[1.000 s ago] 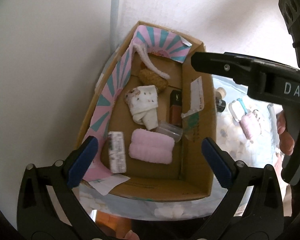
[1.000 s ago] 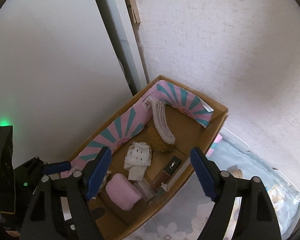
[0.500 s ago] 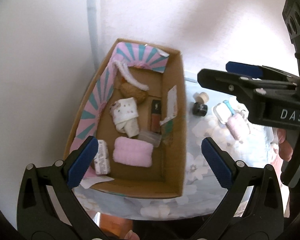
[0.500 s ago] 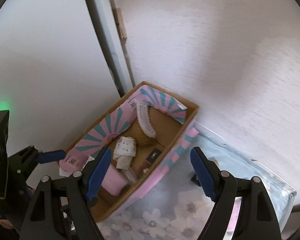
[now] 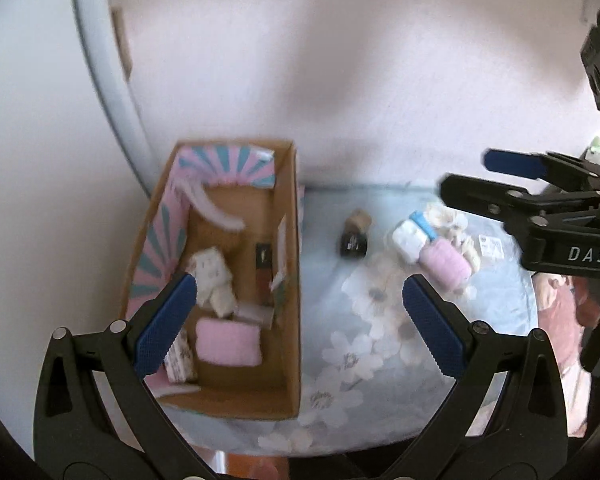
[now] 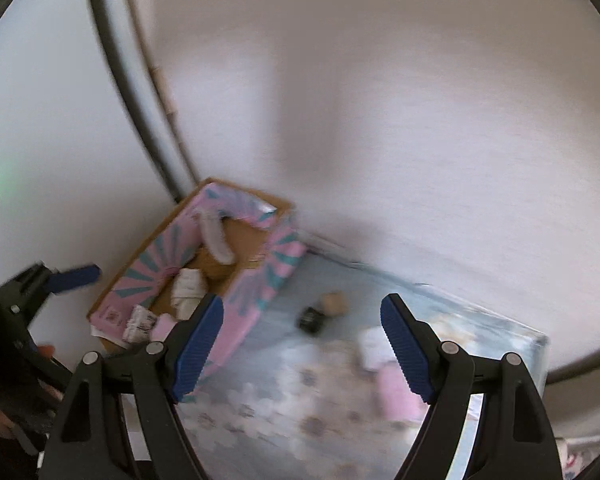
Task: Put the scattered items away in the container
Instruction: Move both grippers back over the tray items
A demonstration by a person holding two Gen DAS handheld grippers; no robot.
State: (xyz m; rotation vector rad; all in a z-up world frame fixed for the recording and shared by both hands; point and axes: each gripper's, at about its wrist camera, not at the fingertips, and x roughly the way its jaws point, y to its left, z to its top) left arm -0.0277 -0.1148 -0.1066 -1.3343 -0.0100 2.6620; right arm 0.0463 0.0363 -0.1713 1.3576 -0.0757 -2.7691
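A cardboard box with pink-and-teal flaps stands at the table's left end against the wall. Inside lie a pink rolled towel, a white spotted cloth, a dark cosmetic box and other small items. On the floral cloth outside sit a black jar, a tan cap, a white-and-blue case and a pink roll. My left gripper hangs open over the box's right wall, holding nothing. My right gripper is open high above the cloth, also seen as the right gripper in the left wrist view.
A pale wall runs behind the table, with a grey pipe in the corner beside the box. The floral tablecloth has bare room between the box and the scattered items. A small white card lies at the far right. A person's hand holds the right gripper's handle.
Both grippers have pulled up and back from the box, so it looks smaller. The views have swung right, bringing the items on the cloth into sight. Both stay open.
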